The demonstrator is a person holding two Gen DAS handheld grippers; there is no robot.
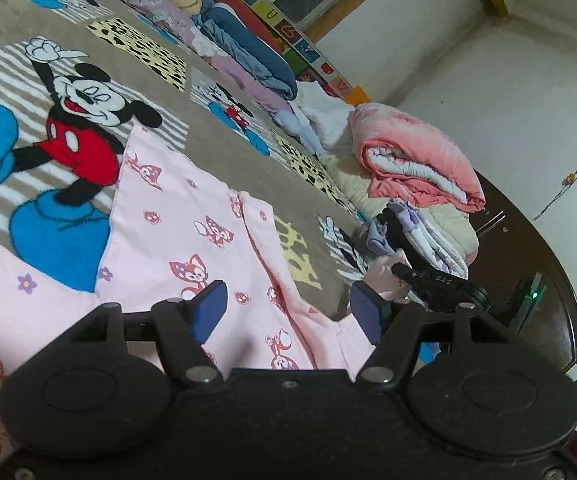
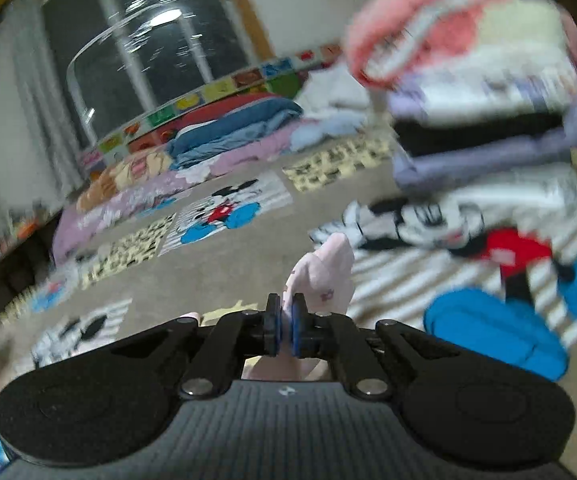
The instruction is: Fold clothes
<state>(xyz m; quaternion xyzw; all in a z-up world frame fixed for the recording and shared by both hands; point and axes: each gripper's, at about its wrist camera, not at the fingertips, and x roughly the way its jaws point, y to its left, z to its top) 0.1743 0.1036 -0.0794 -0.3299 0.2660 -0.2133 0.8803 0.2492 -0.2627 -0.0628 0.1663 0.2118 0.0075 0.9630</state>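
A pink garment (image 1: 192,224) printed with small red foxes lies spread on a cartoon-mouse blanket (image 1: 88,112). My left gripper (image 1: 288,304) hovers low over its near edge, open, blue pads wide apart with only cloth lying below them. In the right wrist view my right gripper (image 2: 286,320) is shut on a bunched corner of the same pink garment (image 2: 324,272), which pokes up past the blue pads. That view is blurred by motion. The right gripper's black body (image 1: 432,280) shows at the garment's right end in the left wrist view.
A stack of folded bedding and clothes (image 1: 416,176), topped by a coral quilt, sits at the blanket's right end. More rolled quilts (image 1: 244,52) line the far side under a window. A dark round wooden surface (image 1: 528,240) lies beyond the stack.
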